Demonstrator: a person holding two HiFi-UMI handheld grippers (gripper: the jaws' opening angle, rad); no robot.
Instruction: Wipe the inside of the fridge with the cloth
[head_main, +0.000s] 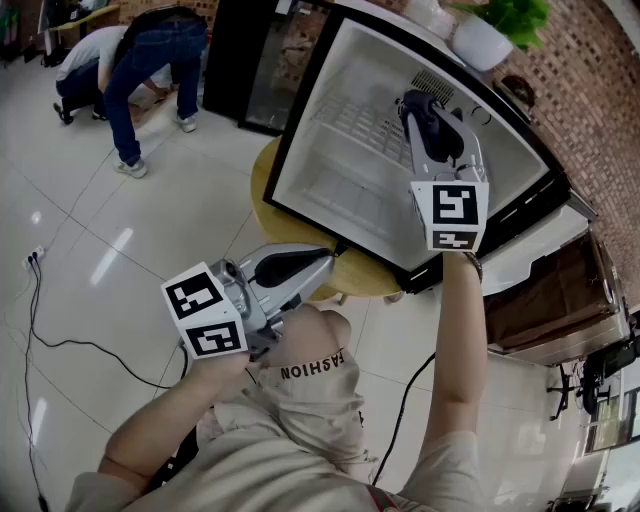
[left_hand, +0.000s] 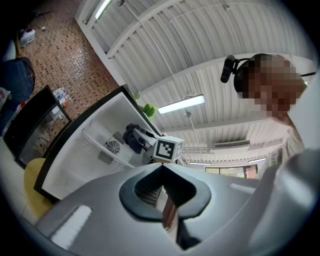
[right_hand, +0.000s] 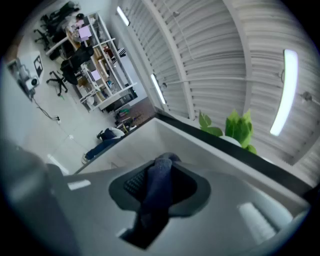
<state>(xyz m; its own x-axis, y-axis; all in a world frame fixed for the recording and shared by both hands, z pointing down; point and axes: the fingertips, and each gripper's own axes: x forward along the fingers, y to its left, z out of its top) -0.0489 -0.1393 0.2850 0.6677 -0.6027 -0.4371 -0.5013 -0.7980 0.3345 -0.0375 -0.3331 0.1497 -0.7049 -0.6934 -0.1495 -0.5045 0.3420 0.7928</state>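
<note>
The right tool (head_main: 420, 108) gripped the cloth (right_hand: 156, 190) inside the fridge (head_main: 330, 190), the left tool (head_main: 320, 262) was shut and empty, and good practice was judged to be pressing the cloth ahead flat in overlapping strokes.

The word "FASHION" stands in dark letters on the person's beige garment (head_main: 312, 392), upside down in the head view. No other text is readable.
</note>
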